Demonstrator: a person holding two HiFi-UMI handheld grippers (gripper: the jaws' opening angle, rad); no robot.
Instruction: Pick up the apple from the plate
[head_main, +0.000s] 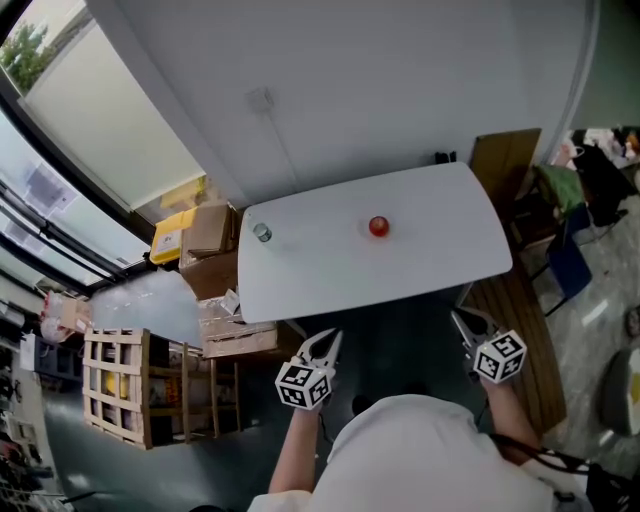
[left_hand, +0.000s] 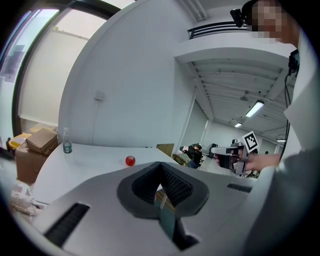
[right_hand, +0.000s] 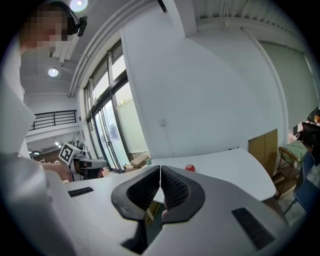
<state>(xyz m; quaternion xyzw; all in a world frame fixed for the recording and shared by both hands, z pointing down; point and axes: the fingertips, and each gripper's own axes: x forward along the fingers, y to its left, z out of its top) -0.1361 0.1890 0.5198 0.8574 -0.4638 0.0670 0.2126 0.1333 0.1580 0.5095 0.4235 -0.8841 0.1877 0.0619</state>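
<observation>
Catching the wooden crate (head_main: 115, 385) — head view alone; apple (head_main: 378, 226) shows everywhere.

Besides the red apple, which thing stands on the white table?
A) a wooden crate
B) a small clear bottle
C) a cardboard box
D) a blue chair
B: in the head view a small clear bottle stands upright near the left end of the white table, well apart from the apple.
</observation>
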